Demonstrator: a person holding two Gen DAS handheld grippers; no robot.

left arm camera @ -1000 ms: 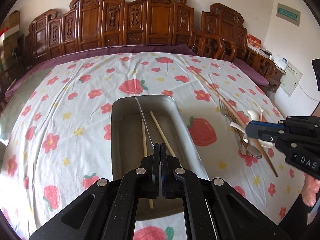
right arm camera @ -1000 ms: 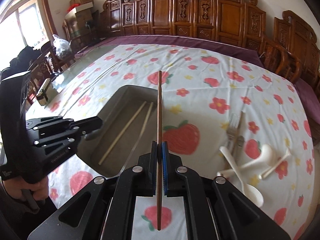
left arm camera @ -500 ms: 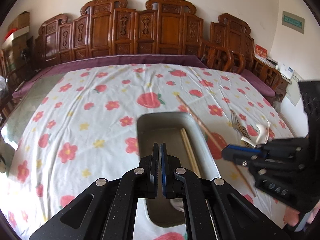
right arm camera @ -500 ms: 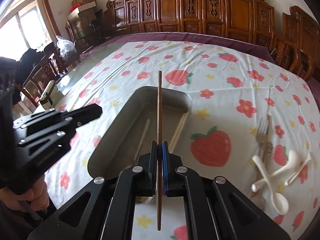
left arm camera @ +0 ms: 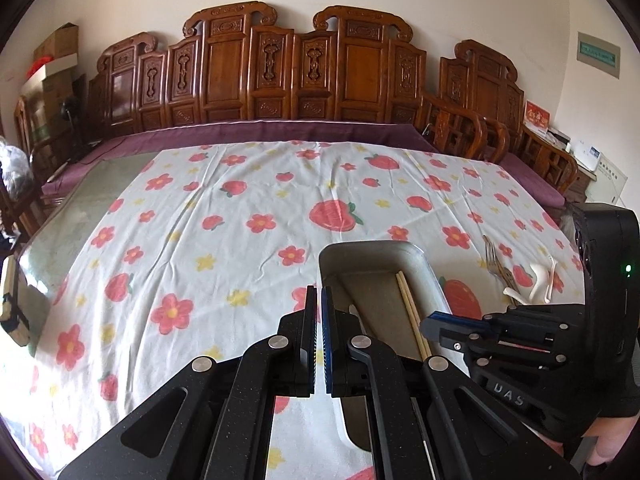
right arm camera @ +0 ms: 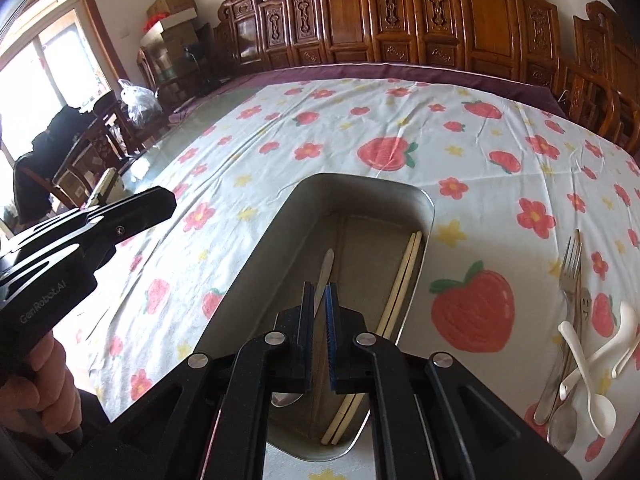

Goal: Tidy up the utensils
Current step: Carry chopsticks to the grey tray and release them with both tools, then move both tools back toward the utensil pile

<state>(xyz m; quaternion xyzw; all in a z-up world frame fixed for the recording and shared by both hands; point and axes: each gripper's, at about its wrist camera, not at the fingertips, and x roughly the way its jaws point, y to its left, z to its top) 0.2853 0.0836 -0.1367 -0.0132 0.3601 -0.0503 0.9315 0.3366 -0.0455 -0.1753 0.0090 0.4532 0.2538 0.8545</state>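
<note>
Both jaws closed and empty, the left hand-held gripper hangs beside the metal tray and the right hand-held gripper over its chopsticks, so open the right fully before reaching the fork lying on the surface nearby.

Your right claw hides the middle of the metal spoon in the tray; its bowl barely shows. The frame edge crops the white spoons.
</note>
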